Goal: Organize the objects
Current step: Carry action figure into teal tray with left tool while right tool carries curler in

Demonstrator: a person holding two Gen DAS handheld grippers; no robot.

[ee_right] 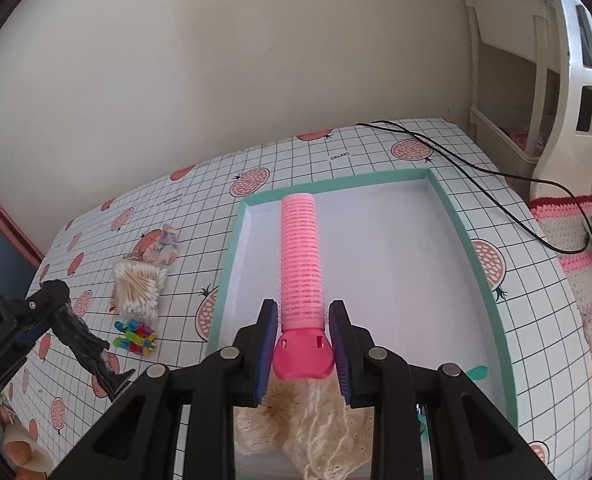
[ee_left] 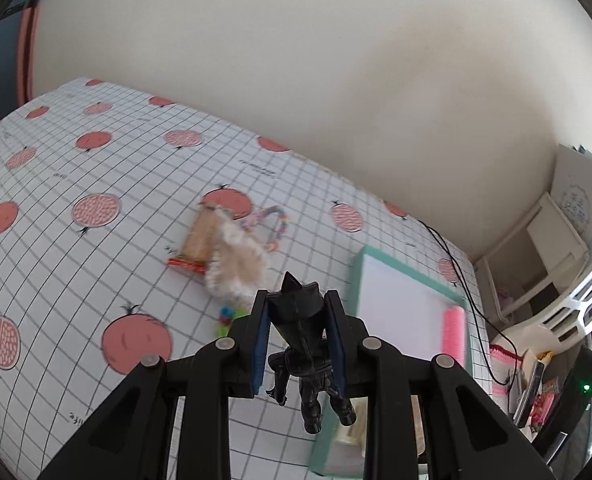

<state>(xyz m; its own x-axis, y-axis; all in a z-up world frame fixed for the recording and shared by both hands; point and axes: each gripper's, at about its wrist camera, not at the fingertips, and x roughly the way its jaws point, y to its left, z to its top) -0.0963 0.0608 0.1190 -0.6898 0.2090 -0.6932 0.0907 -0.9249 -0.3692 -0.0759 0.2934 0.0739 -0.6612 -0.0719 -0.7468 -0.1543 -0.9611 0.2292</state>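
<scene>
Left gripper (ee_left: 299, 320) clamped on small black plastic action figure (ee_left: 304, 344), held above the grid-patterned tablecloth (ee_left: 75, 272). Right gripper (ee_right: 303, 344) jaws sit just beside the base of a pink cylindrical hair roller (ee_right: 300, 264); cannot tell if they touch it. Roller lies inside the teal-rimmed white tray (ee_right: 476, 264), next to cream lace fabric (ee_right: 316, 428). Bag of cotton swabs (ee_right: 137, 286) and coloured clips (ee_right: 135, 338) left of tray.
</scene>
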